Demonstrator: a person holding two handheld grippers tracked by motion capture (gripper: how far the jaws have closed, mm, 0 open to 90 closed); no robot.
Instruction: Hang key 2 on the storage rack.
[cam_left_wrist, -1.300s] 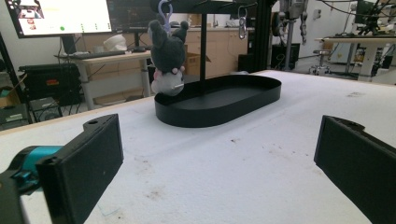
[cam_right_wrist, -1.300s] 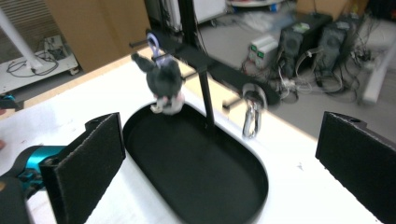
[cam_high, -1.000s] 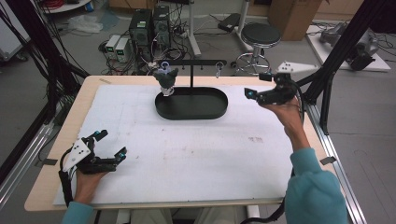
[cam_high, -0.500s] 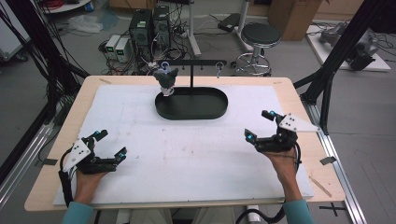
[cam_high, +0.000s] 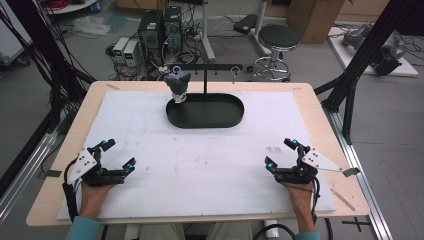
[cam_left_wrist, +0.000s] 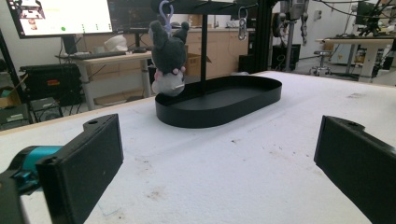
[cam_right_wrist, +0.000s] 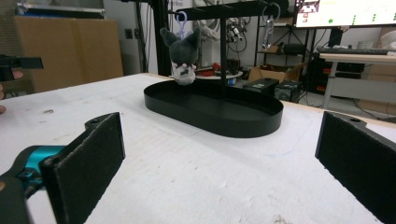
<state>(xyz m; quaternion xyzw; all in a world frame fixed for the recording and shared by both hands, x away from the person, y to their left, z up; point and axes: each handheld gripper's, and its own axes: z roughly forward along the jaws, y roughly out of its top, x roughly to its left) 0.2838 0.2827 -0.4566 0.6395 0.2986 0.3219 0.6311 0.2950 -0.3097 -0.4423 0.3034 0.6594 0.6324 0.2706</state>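
- The right hand-held gripper (cam_high: 283, 156) has come back from the far right of the table (cam_high: 60, 200), where it was raised near the stand (cam_high: 205, 80) a second ago, and now rests at the near right edge.
- Its jaws stand wide apart with nothing between them; in the right gripper view only bare table shows between the two black pads.
- The left hand-held gripper (cam_high: 116, 156) has not moved: it sits at the near left edge, jaws likewise spread and empty.
- The plush (cam_high: 177, 85) hangs by its purple loop from the left end of the stand's bar, over the left end of the black tray (cam_high: 220, 120), well apart from both grippers.
- A metal clip (cam_high: 233, 74) hangs from the bar's right end.
- The plush looks the same in all three high views, so the right gripper's retreat reads as a release.
- Judged from this, the hanging looks done, and both hands are parked at rest.
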